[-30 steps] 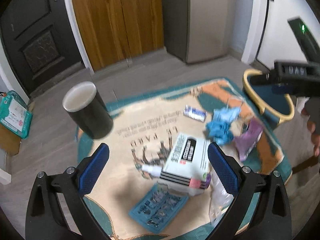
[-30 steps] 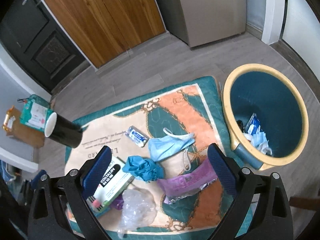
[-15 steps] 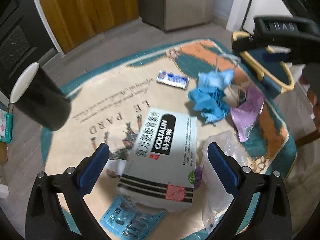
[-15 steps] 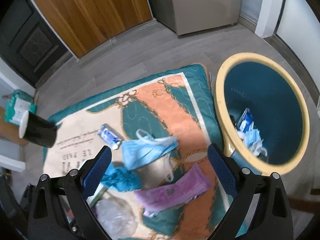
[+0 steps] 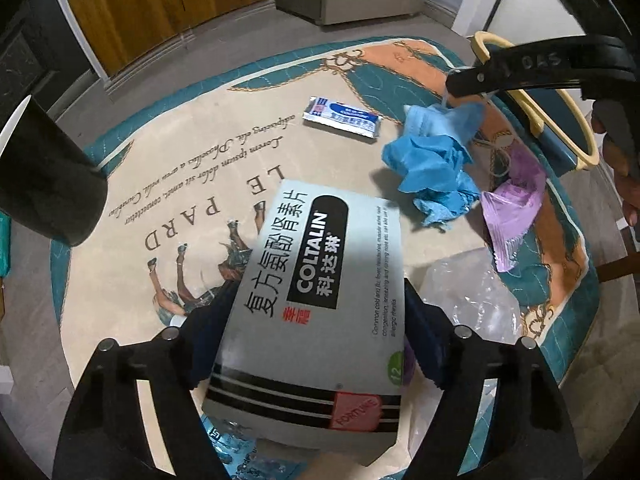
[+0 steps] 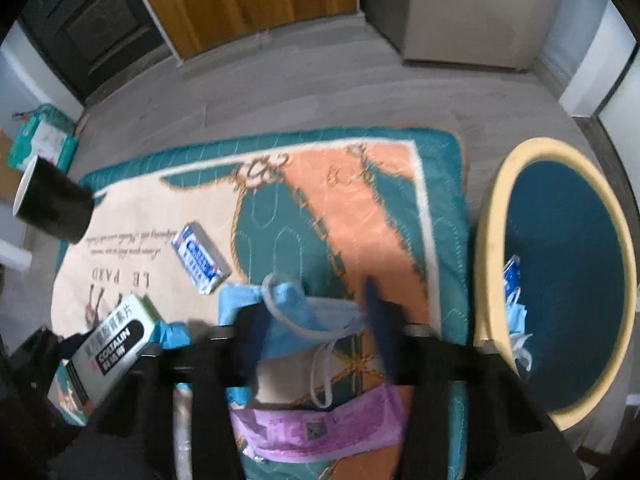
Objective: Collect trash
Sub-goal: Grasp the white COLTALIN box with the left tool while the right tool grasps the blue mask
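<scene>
My left gripper (image 5: 316, 324) points down at the rug, its jaws closing, and its blue pads press both long sides of a white and black medicine box (image 5: 320, 272). The same box (image 6: 112, 344) shows at the lower left of the right wrist view. My right gripper (image 6: 316, 320) is closing too, with a light blue face mask (image 6: 312, 312) bunched between its pads; this view is blurred. A yellow-rimmed blue bin (image 6: 496, 240) with some trash inside stands right of the rug.
On the patterned rug (image 5: 160, 152) lie a crumpled blue glove (image 5: 432, 168), a purple wrapper (image 5: 512, 208), a small blue and white packet (image 5: 344, 118), a clear plastic bag (image 5: 472, 300) and a blue blister pack (image 5: 240, 456). A black cup (image 6: 52, 208) stands at the rug's left edge.
Both grippers came down toward the rug. The left jaws narrowed onto the medicine box, and the right jaws narrowed around the face mask.
</scene>
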`<state>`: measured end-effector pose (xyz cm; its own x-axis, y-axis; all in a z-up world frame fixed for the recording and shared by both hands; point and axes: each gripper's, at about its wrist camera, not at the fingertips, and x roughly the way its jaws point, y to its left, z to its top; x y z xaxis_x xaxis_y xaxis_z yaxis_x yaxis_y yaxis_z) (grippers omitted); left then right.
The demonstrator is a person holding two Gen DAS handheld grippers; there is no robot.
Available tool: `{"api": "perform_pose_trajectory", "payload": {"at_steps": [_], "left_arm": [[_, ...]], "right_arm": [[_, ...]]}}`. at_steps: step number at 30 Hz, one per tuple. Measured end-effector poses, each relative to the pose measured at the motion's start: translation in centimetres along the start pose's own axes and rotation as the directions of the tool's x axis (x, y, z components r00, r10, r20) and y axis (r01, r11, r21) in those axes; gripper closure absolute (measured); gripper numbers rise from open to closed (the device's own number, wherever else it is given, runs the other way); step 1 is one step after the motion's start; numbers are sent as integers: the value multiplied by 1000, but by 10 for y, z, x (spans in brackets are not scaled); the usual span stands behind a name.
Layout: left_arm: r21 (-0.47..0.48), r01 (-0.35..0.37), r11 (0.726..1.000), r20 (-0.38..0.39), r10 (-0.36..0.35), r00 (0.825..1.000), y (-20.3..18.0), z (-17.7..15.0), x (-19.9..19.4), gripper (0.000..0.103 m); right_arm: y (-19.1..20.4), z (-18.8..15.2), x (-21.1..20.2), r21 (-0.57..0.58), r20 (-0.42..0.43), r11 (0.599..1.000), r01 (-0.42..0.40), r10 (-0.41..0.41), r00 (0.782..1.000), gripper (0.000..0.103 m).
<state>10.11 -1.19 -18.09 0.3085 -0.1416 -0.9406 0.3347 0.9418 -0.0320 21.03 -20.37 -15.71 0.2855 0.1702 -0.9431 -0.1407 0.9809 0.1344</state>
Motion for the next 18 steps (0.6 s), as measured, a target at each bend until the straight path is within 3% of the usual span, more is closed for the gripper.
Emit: {"api": "perform_pose_trajectory", "payload": {"at_steps": [1,2,4,18], "left_arm": [[3,4,1000,0,-4,1000,0,0,-1,28],[4,7,1000,1,-7,1000,-1,-1,-2,29],[0,12,1000,2,-12,1000,-1,-1,-5,30],[-51,-39,998,128,45,991,-2,5,-57,30]], "right_arm": [[0,0,-1,0,-3,1000,-7,7,1000,88],[0,1,-2,2,-1,1000,-14,14,1000,94],[0,1,-12,18,22,999,-36,36,999,99],[-2,-12,-107,27,228,993,-115,106,968,99]]}}
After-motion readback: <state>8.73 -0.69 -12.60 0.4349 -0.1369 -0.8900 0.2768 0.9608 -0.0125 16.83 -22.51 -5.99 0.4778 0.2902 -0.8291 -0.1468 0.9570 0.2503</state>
